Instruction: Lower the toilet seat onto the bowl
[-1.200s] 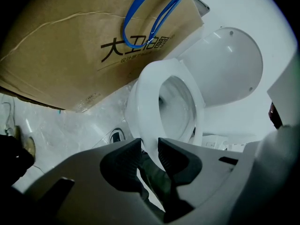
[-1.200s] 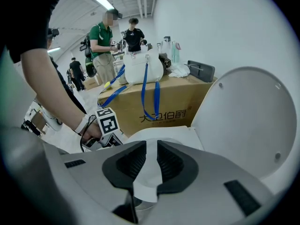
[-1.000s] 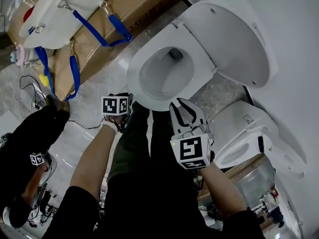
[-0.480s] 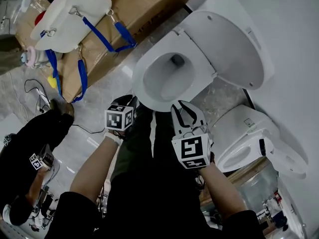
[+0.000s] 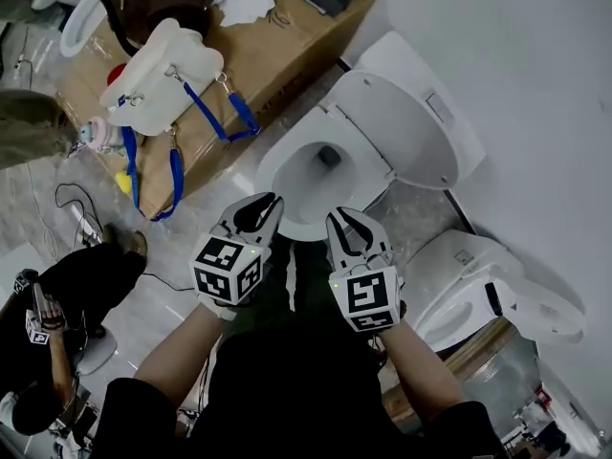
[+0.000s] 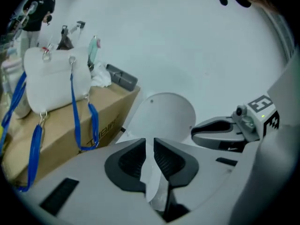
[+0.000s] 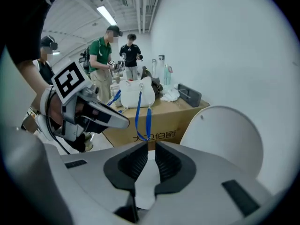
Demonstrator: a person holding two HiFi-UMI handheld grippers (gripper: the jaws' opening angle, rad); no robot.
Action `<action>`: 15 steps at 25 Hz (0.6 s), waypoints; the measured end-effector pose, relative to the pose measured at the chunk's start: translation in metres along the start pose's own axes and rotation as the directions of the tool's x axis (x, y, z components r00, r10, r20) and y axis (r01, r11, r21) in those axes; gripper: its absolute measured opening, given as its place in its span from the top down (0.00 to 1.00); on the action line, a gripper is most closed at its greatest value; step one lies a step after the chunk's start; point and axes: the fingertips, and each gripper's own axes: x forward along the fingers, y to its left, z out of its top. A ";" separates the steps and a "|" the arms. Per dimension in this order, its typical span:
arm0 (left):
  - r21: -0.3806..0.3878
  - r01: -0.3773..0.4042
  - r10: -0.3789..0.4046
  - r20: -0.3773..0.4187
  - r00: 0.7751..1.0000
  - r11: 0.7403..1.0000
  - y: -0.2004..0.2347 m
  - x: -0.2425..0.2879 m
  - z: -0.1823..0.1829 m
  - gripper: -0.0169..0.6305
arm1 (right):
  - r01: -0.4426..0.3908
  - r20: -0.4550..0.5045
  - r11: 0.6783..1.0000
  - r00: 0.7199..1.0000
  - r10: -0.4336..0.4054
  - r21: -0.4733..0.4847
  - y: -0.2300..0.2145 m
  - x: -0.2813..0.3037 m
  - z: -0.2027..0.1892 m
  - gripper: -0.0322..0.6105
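Left gripper (image 5: 269, 202) and right gripper (image 5: 343, 215) hang side by side before the bowl (image 5: 277, 175), clear of the toilet seat (image 5: 411, 127), which stands raised behind it. Left fingers (image 6: 126, 161) have just been closing to a narrow gap, nothing between them. Right fingers (image 7: 136, 163) show the same slim gap, empty.

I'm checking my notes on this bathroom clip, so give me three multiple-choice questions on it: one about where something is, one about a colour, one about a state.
1. Where does the white bag rest?
A) on the cardboard box
B) hanging on the wall
C) on the floor

2. What colour are the bag's straps?
A) red
B) blue
C) black

3. How is the toilet lid?
A) raised
B) closed
C) removed

Answers:
1 A, the bag lies on top of the box.
2 B, the straps show bright blue against the cardboard.
3 A, the lid stands up behind the open bowl.
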 end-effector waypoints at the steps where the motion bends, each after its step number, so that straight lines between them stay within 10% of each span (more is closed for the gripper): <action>1: 0.020 0.016 -0.017 0.027 0.999 1.000 -0.013 -0.008 0.015 0.88 | 0.008 0.020 1.000 1.000 -0.008 0.006 -0.002 -0.007 0.009 0.85; 9: 0.252 0.068 -0.114 0.173 0.978 0.965 -0.112 -0.087 0.104 0.88 | 0.015 0.266 1.000 0.964 -0.011 -0.011 -0.003 -0.088 0.097 0.89; 15: 0.212 0.150 -0.205 0.267 0.942 0.966 -0.163 -0.130 0.141 0.89 | -0.002 0.352 0.999 0.936 -0.016 0.051 -0.003 -0.146 0.131 0.90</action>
